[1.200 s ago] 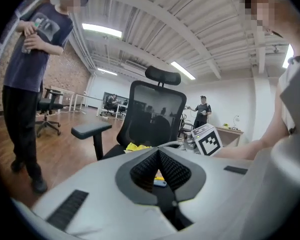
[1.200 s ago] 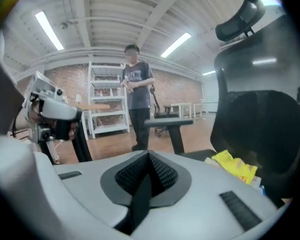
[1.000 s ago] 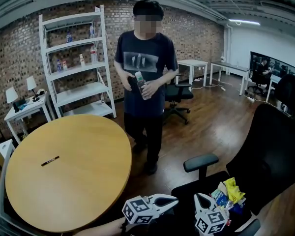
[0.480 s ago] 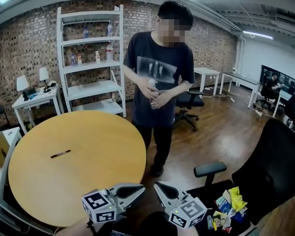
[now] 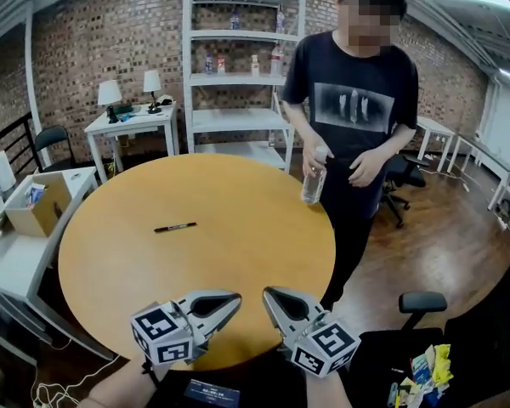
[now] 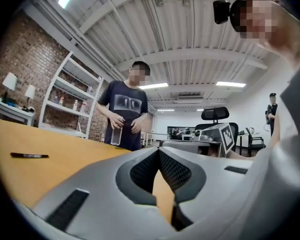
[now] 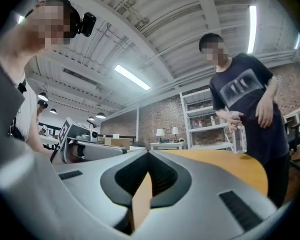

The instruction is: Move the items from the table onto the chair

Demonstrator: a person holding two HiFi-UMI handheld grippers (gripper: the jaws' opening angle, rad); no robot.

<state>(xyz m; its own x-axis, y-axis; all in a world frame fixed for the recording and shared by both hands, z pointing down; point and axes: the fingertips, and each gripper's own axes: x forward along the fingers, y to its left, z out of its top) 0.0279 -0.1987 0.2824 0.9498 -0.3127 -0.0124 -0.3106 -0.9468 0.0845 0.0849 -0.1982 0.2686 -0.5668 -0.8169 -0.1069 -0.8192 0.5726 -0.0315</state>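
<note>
A black marker (image 5: 177,226) lies on the round wooden table (image 5: 238,253), left of its middle; the left gripper view has the marker (image 6: 29,155) too. A person at the far right edge holds a clear bottle (image 5: 313,181) just above the tabletop. My left gripper (image 5: 233,299) and right gripper (image 5: 271,297) hover side by side at the near edge, both shut and empty, pointing level across the table. At lower right the black chair (image 5: 422,302) holds several snack packets (image 5: 428,372).
A white shelf unit (image 5: 238,75) and a small white desk with lamps (image 5: 127,124) stand by the brick wall. A cardboard box (image 5: 39,202) sits on a side desk at left. The person (image 5: 361,117) stands between table and chair.
Both grippers swung left from above the chair to the table's near edge, and the view turned with them. The person lowered the bottle from chest height toward the tabletop.
</note>
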